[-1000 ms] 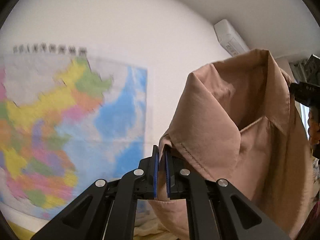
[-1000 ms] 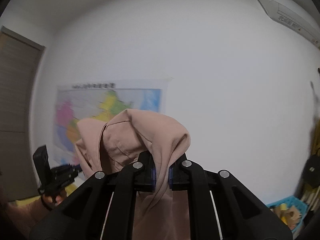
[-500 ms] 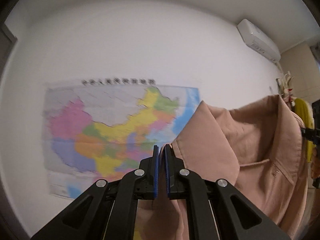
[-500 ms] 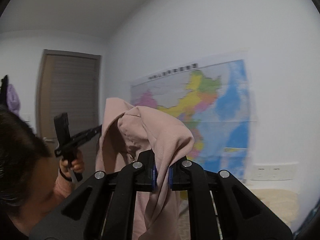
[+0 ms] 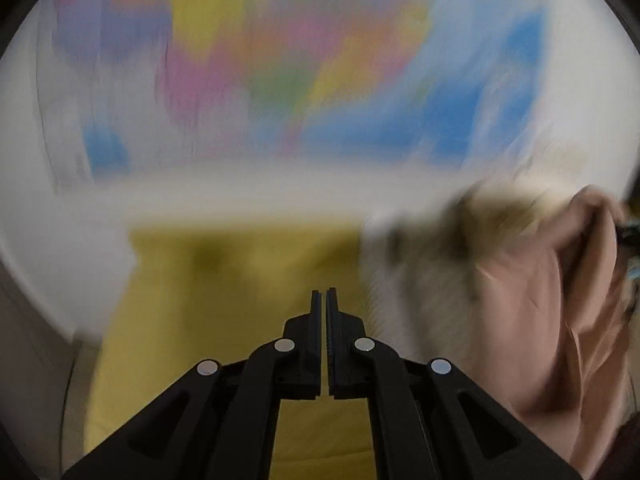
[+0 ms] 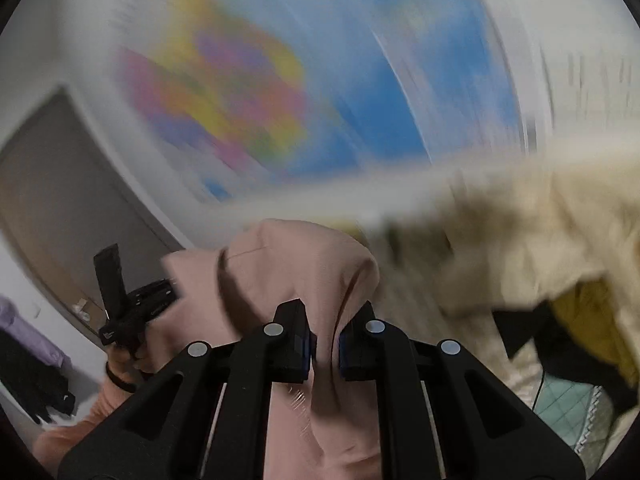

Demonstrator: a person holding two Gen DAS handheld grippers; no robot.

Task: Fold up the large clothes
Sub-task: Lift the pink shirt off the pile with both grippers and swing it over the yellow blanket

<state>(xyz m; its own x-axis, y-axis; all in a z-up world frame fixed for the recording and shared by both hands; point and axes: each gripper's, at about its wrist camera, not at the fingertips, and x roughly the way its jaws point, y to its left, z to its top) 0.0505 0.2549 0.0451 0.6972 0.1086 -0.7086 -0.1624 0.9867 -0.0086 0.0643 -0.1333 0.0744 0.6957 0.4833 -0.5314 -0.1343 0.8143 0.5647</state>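
You have swung both hands down from the wall toward the bed: a second ago the cameras looked at the white wall and the map, and now the yellow bedsheet and a cream fluffy blanket fill the lower half of each view, all of it smeared by the speed of the move. That reads as the laying-down stroke, bringing the pink shirt onto the bed so it can be spread flat before any fold.

The bigger change is on your left. The left gripper had the shirt's edge pinched between its fingers half a second ago; now the fingers are pressed together with nothing between them, and the shirt hangs off to their right, well apart from them, near the right edge of that view. My guess is that the cloth slipped out or was let go during the swing, so you will likely have to take that corner again before the shirt can be stretched out.

Your right gripper keeps its hold: its fingers are nearly closed with a thick fold of the pink shirt clamped between them, the cloth bunched up over the fingertips and trailing down below.
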